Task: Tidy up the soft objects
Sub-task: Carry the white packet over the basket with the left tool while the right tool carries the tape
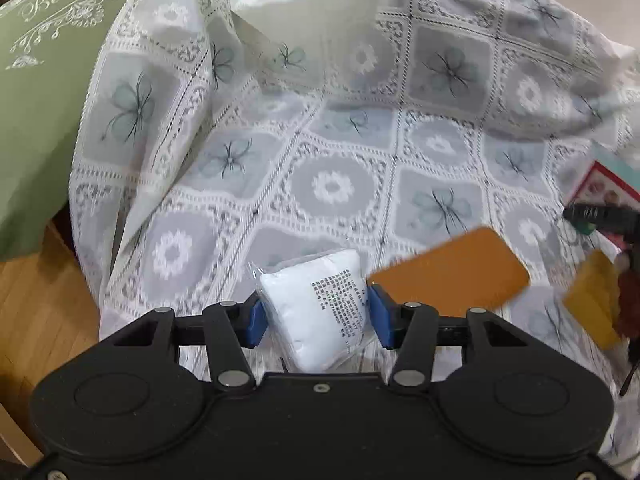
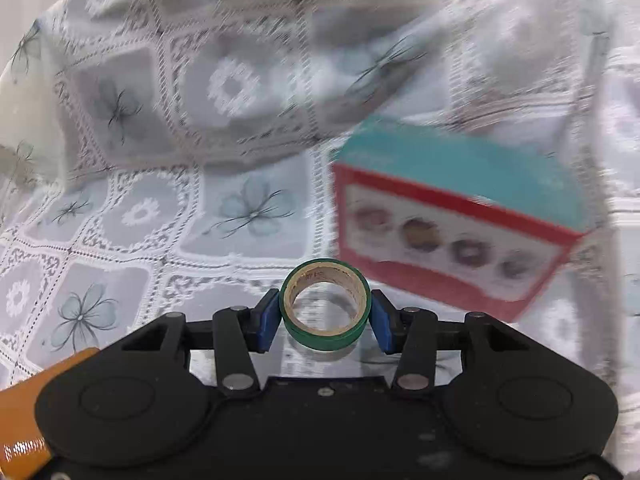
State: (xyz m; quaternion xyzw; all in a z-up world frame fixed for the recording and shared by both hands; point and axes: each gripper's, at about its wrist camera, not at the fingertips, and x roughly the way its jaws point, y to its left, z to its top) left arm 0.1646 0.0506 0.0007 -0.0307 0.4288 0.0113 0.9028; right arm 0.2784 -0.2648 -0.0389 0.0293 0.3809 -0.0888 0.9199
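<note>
My left gripper [image 1: 316, 314] is shut on a small white pillow-like pack [image 1: 316, 308] in clear wrap with black print, held between the blue pads above the floral lace cloth [image 1: 332, 188]. My right gripper [image 2: 325, 312] is shut on a green tape roll [image 2: 325, 306], held with its hole facing the camera, above the same cloth [image 2: 132, 216]. The right gripper also shows at the right edge of the left wrist view [image 1: 600, 216]. An orange flat object [image 1: 452, 274] lies just right of the left gripper; its edge shows in the right wrist view [image 2: 44, 376].
A green cushion [image 1: 44, 92] printed "Beauty" stands at the left. A teal and red box [image 2: 456, 220] with doughnut pictures sits on the cloth to the right. A yellow piece [image 1: 592, 300] is at the far right. Wooden floor [image 1: 36, 308] shows at lower left. The cloth rises in folds behind.
</note>
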